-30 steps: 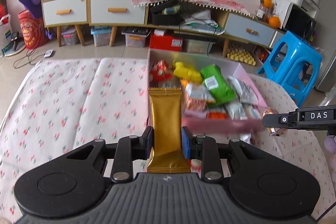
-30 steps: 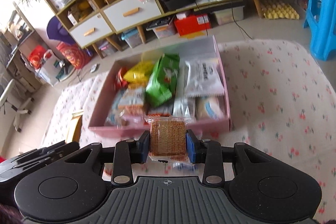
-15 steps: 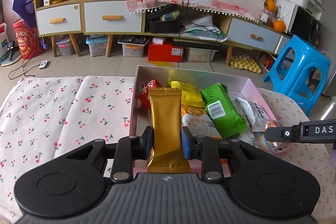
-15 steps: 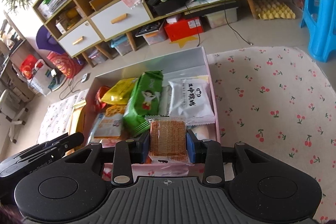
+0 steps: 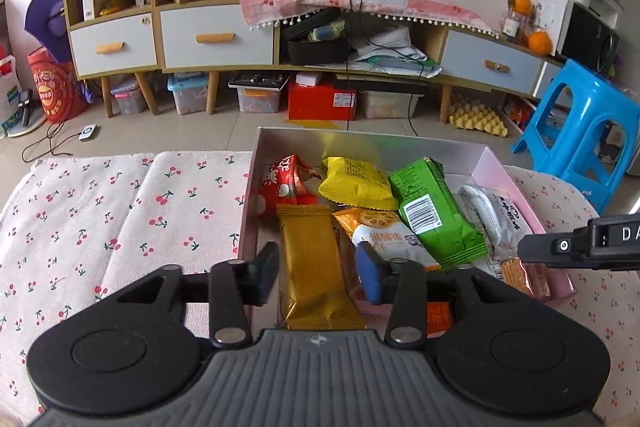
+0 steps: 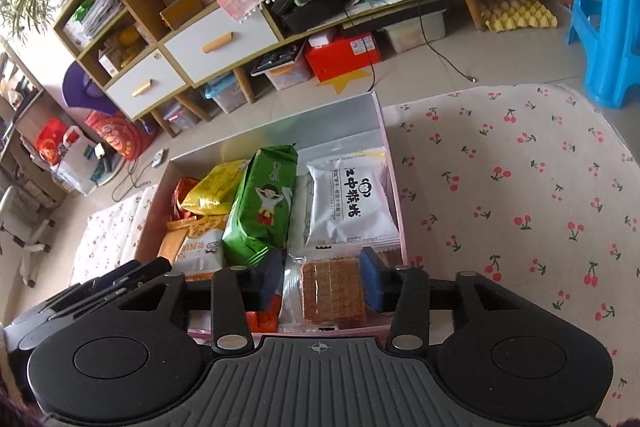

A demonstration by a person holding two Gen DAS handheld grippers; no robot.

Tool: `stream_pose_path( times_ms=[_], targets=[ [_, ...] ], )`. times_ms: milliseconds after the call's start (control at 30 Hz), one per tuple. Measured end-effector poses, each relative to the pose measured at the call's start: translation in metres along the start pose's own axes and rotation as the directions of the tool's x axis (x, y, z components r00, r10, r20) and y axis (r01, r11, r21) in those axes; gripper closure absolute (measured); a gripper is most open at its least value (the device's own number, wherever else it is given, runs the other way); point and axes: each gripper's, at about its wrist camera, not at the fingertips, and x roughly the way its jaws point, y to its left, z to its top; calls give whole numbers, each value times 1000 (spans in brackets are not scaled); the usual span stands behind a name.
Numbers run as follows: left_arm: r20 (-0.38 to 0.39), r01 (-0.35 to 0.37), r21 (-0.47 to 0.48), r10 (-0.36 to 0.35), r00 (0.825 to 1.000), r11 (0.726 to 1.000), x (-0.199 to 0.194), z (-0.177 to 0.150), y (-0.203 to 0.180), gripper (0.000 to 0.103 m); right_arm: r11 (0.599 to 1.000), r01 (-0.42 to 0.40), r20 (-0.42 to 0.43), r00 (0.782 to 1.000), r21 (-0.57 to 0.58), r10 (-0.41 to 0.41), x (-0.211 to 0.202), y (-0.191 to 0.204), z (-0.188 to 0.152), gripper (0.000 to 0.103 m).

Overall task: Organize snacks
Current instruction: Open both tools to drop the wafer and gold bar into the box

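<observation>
Both grippers gape wide over the box (image 5: 516,187) — left (image 5: 318,269) around the gold bar (image 5: 310,259), right (image 6: 320,281) around the crackers (image 6: 334,293).

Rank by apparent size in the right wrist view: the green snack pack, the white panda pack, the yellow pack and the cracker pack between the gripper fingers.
1. Green snack pack, longest.
2. White panda pack, close behind.
3 and 4, unranked: cracker pack and yellow pack look alike; the crackers sit nearest the camera and the yellow pack is partly covered.

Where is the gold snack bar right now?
In the left wrist view, the gold snack bar lies in the pink box, at its left side, between the open left tool fingers, beside the orange-and-white packet.
</observation>
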Motion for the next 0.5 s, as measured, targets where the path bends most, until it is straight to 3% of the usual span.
stream_pose_path(
  times_ms=[433, 500],
  targets=[
    [-28, 4, 29, -3, 1000, 1000, -19, -4, -7, 32, 999, 7, -3, 1000, -42, -7, -23, 12, -7, 42],
    [-36, 7, 30, -6, 999, 1000, -25, -7, -7, 28, 998, 13, -6, 1000, -60, -13, -29, 16, -11, 32]
  ],
)
